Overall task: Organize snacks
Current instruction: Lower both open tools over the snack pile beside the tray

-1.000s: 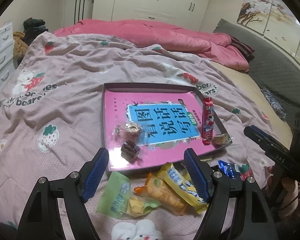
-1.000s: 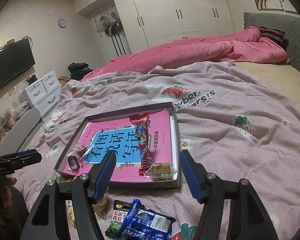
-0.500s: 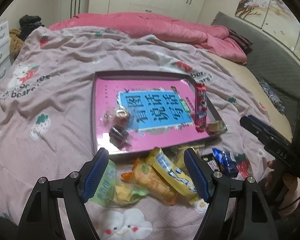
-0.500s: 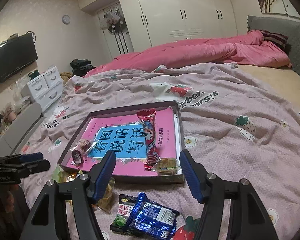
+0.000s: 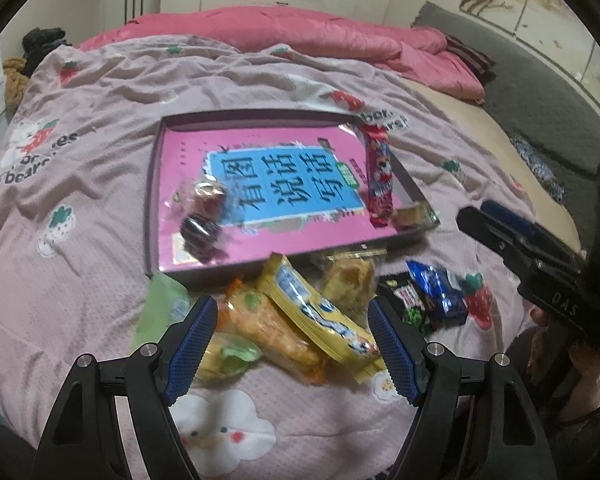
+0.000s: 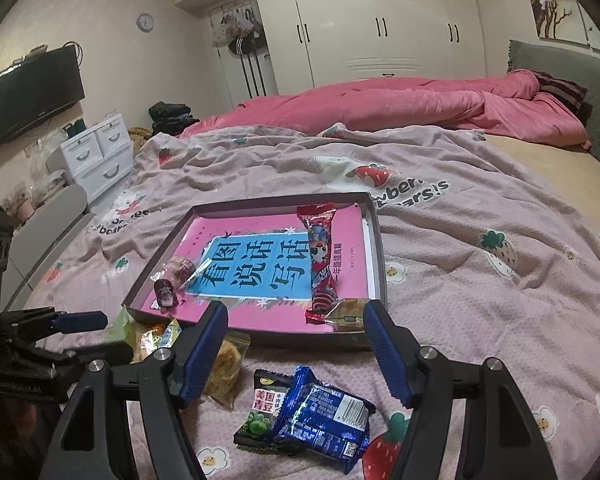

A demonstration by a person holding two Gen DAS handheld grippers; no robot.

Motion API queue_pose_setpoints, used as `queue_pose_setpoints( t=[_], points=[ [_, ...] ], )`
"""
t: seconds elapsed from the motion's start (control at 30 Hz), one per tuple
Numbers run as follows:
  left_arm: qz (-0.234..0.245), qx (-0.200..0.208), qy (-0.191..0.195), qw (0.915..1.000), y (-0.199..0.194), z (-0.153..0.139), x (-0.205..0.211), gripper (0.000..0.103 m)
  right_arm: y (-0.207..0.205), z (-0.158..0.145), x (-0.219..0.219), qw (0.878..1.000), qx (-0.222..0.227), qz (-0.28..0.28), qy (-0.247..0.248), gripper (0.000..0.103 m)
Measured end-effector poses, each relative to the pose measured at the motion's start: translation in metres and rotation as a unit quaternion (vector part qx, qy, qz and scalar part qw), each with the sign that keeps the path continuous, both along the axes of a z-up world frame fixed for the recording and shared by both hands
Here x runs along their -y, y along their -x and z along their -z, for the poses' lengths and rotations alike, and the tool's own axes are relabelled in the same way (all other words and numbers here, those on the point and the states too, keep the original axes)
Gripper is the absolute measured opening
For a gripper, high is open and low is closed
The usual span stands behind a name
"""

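Snacks in tray (image 6: 378, 240) — four; claws (image 5: 292, 346) (image 6: 296, 338) — two, agape.

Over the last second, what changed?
The left gripper came in lower over the loose yellow packet, open. The right gripper has just been opening its jaws, empty, above the blue packet. Nothing grasped or released; the tray and snacks stayed put.
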State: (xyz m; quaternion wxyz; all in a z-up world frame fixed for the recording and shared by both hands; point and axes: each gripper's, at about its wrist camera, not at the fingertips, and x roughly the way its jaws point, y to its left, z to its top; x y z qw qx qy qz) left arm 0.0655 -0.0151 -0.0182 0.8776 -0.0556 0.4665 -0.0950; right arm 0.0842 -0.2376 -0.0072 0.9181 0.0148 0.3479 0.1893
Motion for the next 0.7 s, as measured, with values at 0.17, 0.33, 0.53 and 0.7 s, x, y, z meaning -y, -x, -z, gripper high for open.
queue_pose_setpoints(
  t=[0.17,0.33,0.53,0.7],
  points=[
    [0.017,-0.004,-0.008,0.9998,0.004,0.005,0.013,0.079,0.003,0.002,0.001,1.0,-0.006,0.005,0.003,0.07],
    [0.026,-0.007,-0.013,0.9996,0.007,0.007,0.019,0.079,0.004,0.005,0.008,1.0,-0.02,0.017,0.0,0.07],
    [0.026,-0.011,-0.015,0.9995,0.007,0.009,0.02,0.079,0.004,0.01,0.017,0.999,-0.042,0.03,-0.014,0.07],
    [0.024,-0.018,-0.012,0.9995,0.006,0.012,0.02,0.079,0.004,0.015,0.019,0.997,-0.06,0.038,-0.009,0.07]
  ],
)
